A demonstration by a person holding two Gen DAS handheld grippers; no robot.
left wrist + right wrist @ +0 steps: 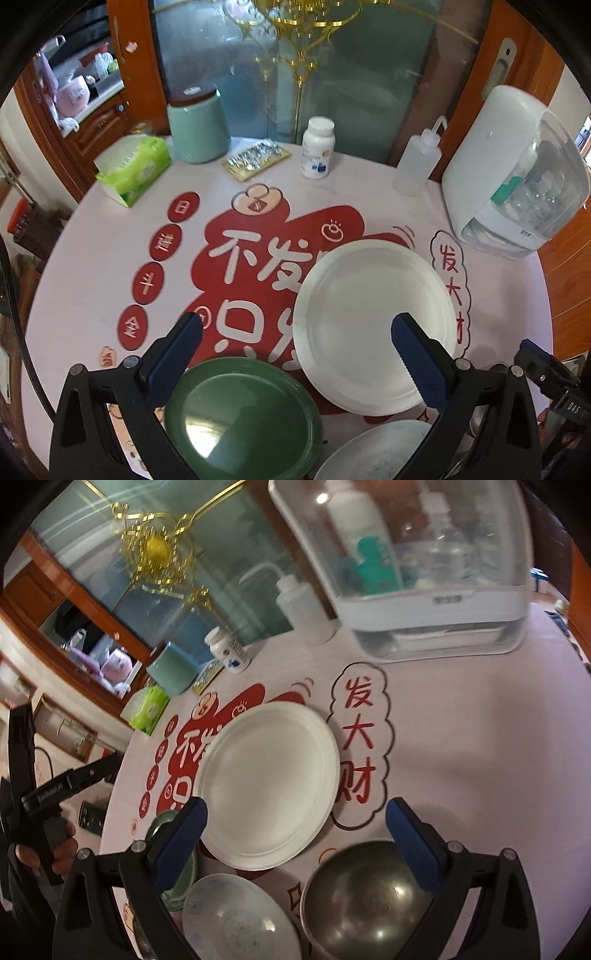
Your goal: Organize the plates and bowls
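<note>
The large plate (267, 784) lies on the table (480, 757); in front of it stand the pale bowl (240, 919) and, to the right, the metal bowl (365, 897).

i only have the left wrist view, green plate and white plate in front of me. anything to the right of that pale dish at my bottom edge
Observer: Yes, a metal bowl sits right beside the pale dish, empty inside.
Operator: is the right hand-held gripper holding anything
Observer: No, the right hand-held gripper is open, hovering above the dishes.
Operator: whats inside that white box on the right
Observer: The white box holds bottles behind its clear cover, one with a teal cap.
</note>
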